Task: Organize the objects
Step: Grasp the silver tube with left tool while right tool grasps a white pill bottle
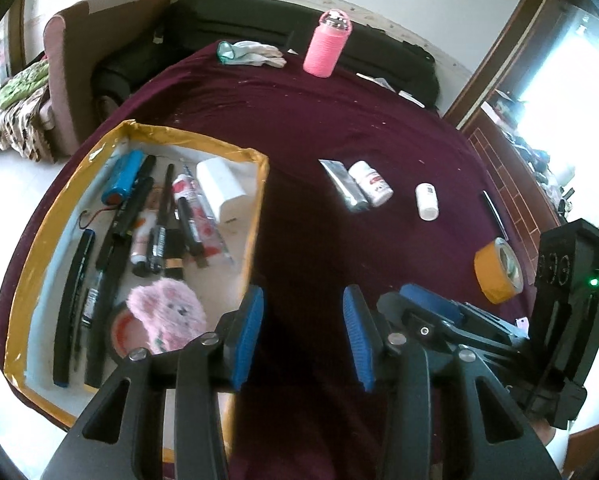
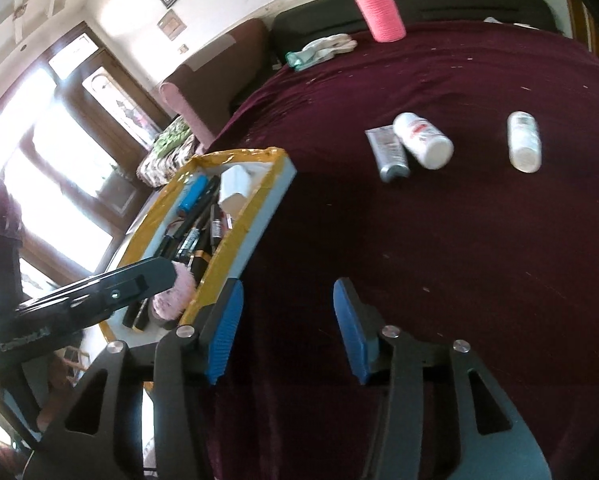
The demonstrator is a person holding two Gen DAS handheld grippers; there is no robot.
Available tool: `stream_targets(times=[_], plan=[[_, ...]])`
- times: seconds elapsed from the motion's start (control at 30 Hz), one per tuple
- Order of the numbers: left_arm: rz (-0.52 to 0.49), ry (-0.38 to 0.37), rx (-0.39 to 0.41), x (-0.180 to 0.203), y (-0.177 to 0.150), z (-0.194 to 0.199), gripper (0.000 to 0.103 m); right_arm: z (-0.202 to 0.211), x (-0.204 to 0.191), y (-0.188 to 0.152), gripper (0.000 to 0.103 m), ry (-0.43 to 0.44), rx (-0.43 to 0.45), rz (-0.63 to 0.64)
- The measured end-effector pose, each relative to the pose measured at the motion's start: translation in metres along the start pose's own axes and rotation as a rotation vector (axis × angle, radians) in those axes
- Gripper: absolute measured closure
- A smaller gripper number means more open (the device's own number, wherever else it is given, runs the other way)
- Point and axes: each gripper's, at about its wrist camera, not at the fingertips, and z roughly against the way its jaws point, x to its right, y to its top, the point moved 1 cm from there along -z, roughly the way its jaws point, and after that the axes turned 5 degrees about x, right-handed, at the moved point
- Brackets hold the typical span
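A yellow-taped box (image 1: 259,208) sits at the left of a maroon-covered tabletop (image 1: 299,120), holding a blue battery (image 1: 123,176), black pens (image 1: 163,216), a white block (image 1: 221,186), a tape ring (image 1: 125,330) and a pink plush (image 1: 167,314). Just right of the box's near corner, the left gripper (image 1: 303,336) hovers over bare cloth, its blue-padded fingers (image 1: 247,336) apart with nothing between them. Farther right on the cloth lie a silver tube (image 1: 345,186) touching a white bottle (image 1: 371,184), then a second white bottle (image 1: 427,202) set apart, and a roll of yellow tape (image 1: 497,272) near the right edge. At the far edge, gloves (image 1: 251,54) lie left of an upright pink flask (image 1: 326,44). In the right wrist view, the right gripper (image 2: 287,332) hangs over the cloth beside the box, its fingers (image 2: 225,336) also spread and empty; the tube and bottles lie well ahead of it.
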Motion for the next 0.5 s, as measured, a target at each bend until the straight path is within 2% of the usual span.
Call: stream_targets(times=[0.17, 0.5], plan=[[0.013, -0.021, -0.004, 0.01, -0.003, -0.001, 0.057, 0.015, 0.012, -0.004, 0.056, -0.032, 0.02, -0.014], [-0.024, -0.029, -0.059, 0.031, 0.001, -0.031, 0.057, 0.027, 0.049, 0.004, 0.053, -0.093, 0.052, -0.047]])
